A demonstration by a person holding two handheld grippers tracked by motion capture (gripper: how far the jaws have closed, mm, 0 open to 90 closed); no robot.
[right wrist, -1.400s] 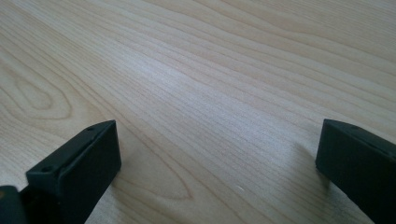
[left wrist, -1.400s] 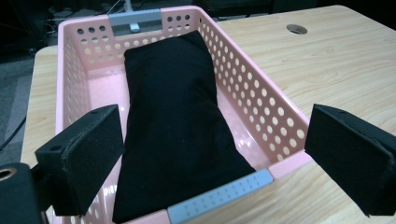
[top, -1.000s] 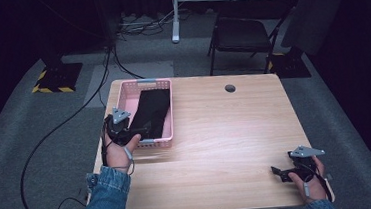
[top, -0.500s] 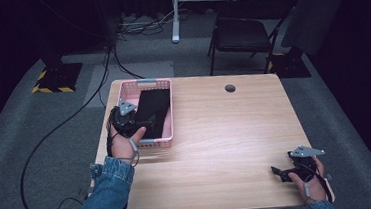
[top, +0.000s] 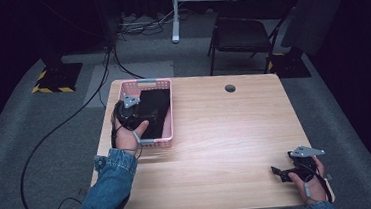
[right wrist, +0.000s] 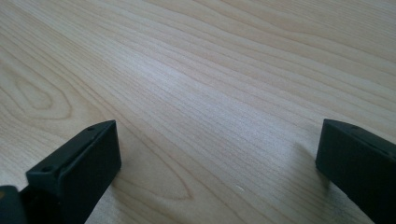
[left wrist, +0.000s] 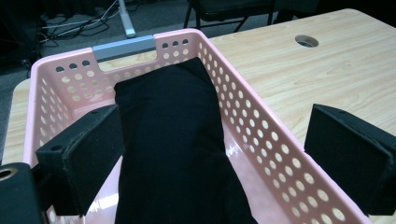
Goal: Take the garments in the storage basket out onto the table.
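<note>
A pink perforated basket (top: 171,116) stands at the table's far left, with a black cloth (top: 156,109) lying folded along its length. My left gripper (top: 138,113) hovers over the basket's near left part. In the left gripper view its jaws are wide open above the black cloth (left wrist: 173,140), pointing toward the grey handle end of the basket (left wrist: 261,109), and the left gripper (left wrist: 210,135) holds nothing. My right gripper (top: 281,171) rests low at the table's near right corner. In its own view the right gripper (right wrist: 217,149) is open over bare wood.
A round cable hole (top: 230,88) sits near the table's far edge. Beyond the table stand a dark chair (top: 240,35) and a white stand leg (top: 174,20). Cables (top: 74,118) trail over the grey floor at left.
My left gripper has moved forward and slightly right, from the basket's near left edge to above the cloth inside. The right gripper has stayed still.
</note>
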